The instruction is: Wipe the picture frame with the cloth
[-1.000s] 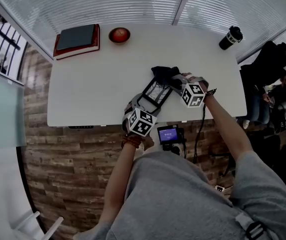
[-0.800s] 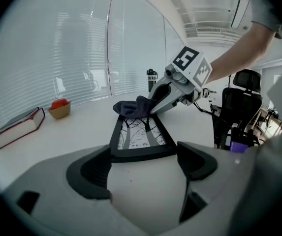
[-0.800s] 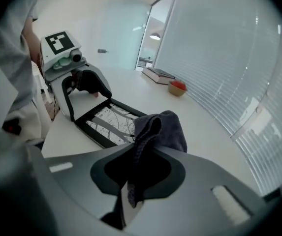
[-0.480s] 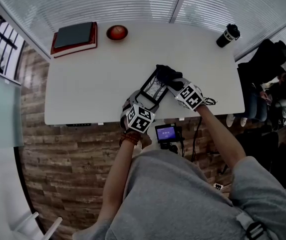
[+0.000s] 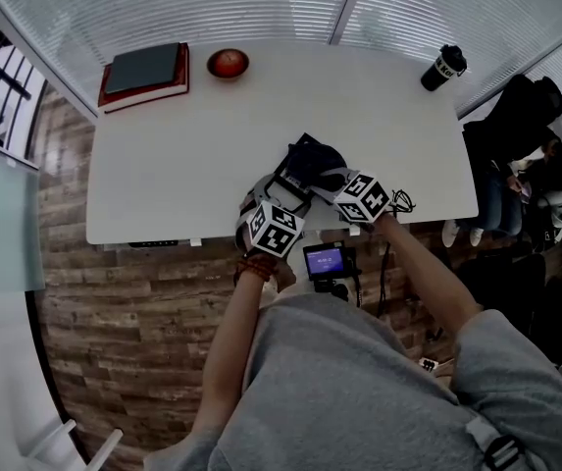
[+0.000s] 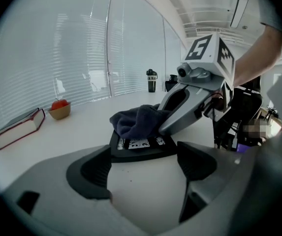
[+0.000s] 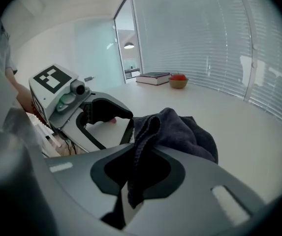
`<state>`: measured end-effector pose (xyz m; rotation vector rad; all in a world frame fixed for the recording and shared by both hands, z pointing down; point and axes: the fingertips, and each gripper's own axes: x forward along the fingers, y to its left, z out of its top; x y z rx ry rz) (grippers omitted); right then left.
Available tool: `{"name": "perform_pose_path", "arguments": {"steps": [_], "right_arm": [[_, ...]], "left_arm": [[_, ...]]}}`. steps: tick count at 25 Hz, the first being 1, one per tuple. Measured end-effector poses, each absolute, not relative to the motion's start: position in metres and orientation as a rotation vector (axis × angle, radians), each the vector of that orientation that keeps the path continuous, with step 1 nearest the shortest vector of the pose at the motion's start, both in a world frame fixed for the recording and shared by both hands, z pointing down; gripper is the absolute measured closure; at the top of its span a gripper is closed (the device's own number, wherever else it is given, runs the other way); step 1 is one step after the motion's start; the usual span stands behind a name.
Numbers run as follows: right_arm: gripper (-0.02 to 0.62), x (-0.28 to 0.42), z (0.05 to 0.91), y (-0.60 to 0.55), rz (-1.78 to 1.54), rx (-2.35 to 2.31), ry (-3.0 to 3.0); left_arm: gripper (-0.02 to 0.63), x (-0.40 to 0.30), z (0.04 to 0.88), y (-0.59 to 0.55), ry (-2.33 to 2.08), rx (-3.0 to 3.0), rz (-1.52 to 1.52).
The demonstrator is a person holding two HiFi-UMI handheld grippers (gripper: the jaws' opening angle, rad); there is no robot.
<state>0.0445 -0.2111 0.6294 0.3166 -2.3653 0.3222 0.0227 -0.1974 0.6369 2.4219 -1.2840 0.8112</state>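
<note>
1. Dragged toward seven o'clock since a moment ago, the wiping now sits nearer the white table's [image 5: 163, 165] six o'clock edge.
2. The picture frame [image 6: 141, 143] lies flat there, its twelve o'clock end under the cloth [image 5: 312, 159].
3. The left gripper [image 6: 143, 154] clamps the frame's six o'clock end between wide-set jaws.
4. The right gripper's [image 7: 143, 168] jaws pinch the dark cloth.

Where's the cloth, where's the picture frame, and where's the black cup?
cloth [image 7: 180, 129]: right gripper view, on its bunched dark folds.
picture frame [image 6: 143, 153]: left gripper view, on its near black edge.
black cup [image 5: 437, 72]: head view, on its body.
</note>
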Motion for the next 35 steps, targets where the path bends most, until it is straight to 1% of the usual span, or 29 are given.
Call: {"name": "perform_pose_path", "arguments": {"steps": [4,9,16,20,23,27,29,31,35], "right_arm": [[0.549,0.028,0.630,-0.195,0.449,0.249,-2.366],[0.549,0.025,0.633,-0.193,0.574,0.214,-2.348],[0.549,0.025,0.625,-0.176,1.026,0.054,-2.342],[0.548,0.022,0.623,-0.168,1.048,-0.002,-2.333],[0.548,0.019,0.598,-0.168,1.180,-0.057,-2.422],[0.545,0.016,0.531,-0.168,1.341,-0.101,-2.657],[0.545,0.022,0.495,-0.177,1.339,-0.042,-2.812],[0.545,0.031,0.463,-0.188,1.238,0.075,-2.961],[0.545,0.055,0.416,-0.198,0.824,0.410,-3.151]], "left_arm": [[0.181,0.022,0.637,-0.197,-1.287,2.426,0.815],[0.181,0.021,0.638,-0.198,-1.285,2.427,0.814],[0.179,0.027,0.640,-0.196,-1.281,2.450,0.866],[0.184,0.027,0.644,-0.194,-1.291,2.469,0.916],[0.186,0.028,0.644,-0.197,-1.287,2.469,0.911],[0.193,0.030,0.644,-0.188,-1.232,2.490,0.903],[0.193,0.032,0.640,-0.184,-1.191,2.520,0.873],[0.195,0.030,0.627,-0.182,-1.196,2.536,0.771],[0.202,0.012,0.567,-0.185,-1.328,2.600,0.524]]}}
